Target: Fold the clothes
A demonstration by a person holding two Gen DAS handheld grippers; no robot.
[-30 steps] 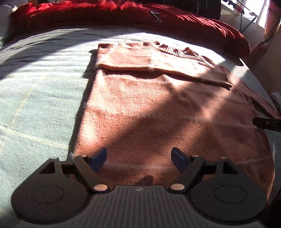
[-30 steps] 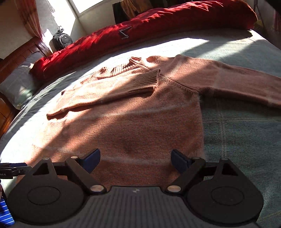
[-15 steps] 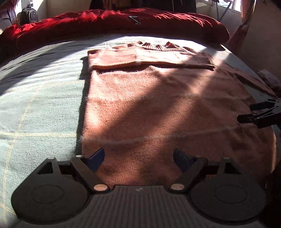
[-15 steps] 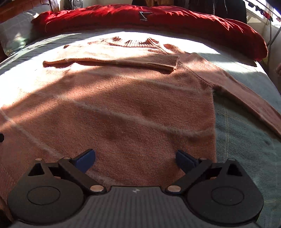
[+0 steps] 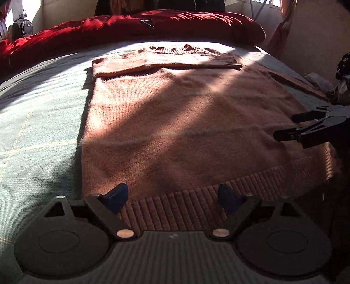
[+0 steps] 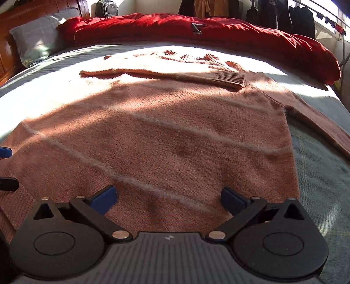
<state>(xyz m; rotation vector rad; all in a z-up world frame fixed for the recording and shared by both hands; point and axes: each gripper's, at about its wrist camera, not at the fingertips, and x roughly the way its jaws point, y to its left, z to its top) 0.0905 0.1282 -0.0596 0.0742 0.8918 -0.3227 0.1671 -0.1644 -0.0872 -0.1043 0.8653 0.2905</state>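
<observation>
Moved since earlier: both tongs were drawn back toward the near edge of the bed, so the ribbed hem (image 5: 188, 205) is now framed
Sweater (image 6: 166, 135): spread flat mid-bed, one sleeve (image 6: 175, 75) folded across the chest, the other sleeve (image 6: 317, 122) trailing toward the right edge
Left tongs (image 5: 172, 197): jaws opening, nothing pinched, hem beneath
Right tongs (image 6: 169, 197): jaws opening, nothing pinched, over the lower body
Step judged: the trailing sleeve is best folded in before the hem is lifted
Care: hem corners to be pinched evenly

fuzzy, matt knitted wool sweater (image 6: 166, 139) with ribbed hem (image 5: 188, 207); woven matt cloth bedsheet (image 5: 41, 122); slightly glossy red quilt (image 6: 218, 35); polished wooden headboard (image 6: 32, 13); matt black plastic right gripper (image 6: 168, 198).
</observation>
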